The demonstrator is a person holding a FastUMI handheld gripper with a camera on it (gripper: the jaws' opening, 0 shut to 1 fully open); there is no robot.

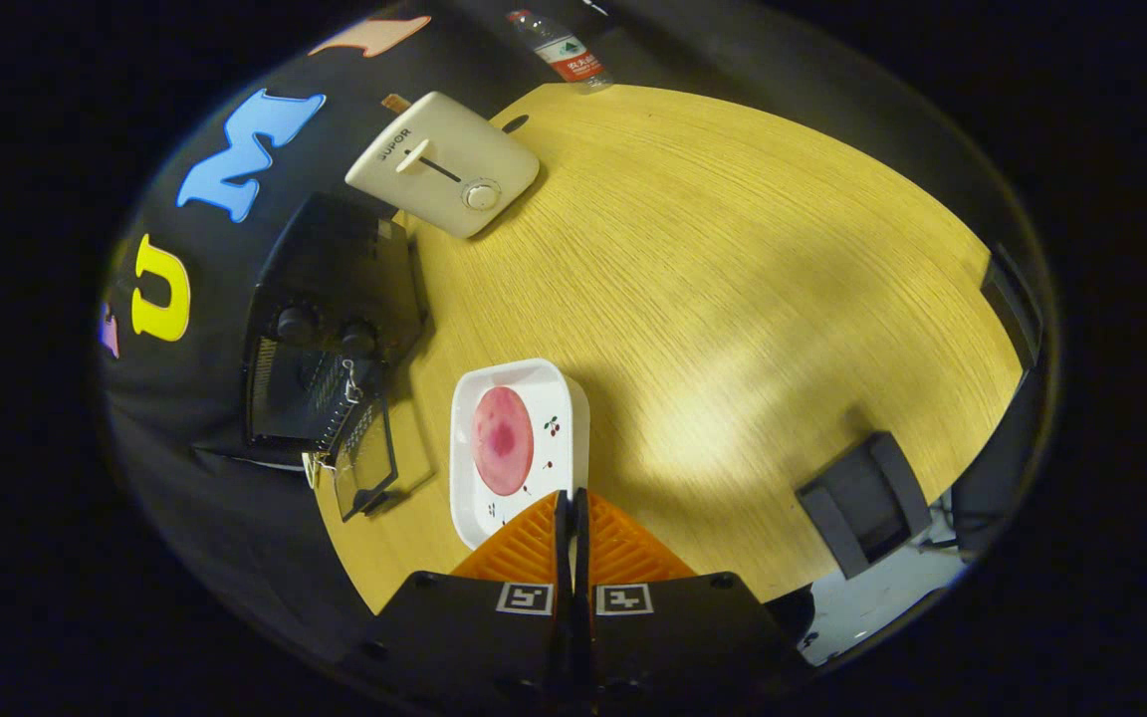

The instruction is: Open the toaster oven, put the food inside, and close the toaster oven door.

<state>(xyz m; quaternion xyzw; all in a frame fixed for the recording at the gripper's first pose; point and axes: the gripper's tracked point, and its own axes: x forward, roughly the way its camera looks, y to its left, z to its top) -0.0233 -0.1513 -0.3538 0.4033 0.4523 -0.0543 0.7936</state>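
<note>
My gripper (570, 503) is shut, its two orange fingers (524, 546) pressed together with nothing between them. Just ahead of the fingertips lies a white square plate (562, 393) carrying a round pink slice of food (503, 440). The fingertips overlap the plate's near edge. To the left of the plate stands the black toaster oven (335, 299) with two knobs. Its glass door (366, 460) hangs open toward the table, a small metal chain dangling at its handle. The oven's inside looks dark.
A cream-white toaster (442, 164) lies on the wooden table (733, 279) beyond the oven. A plastic water bottle (562, 50) stands past the table's far edge. A dark chair (864, 503) sits off the table's right side.
</note>
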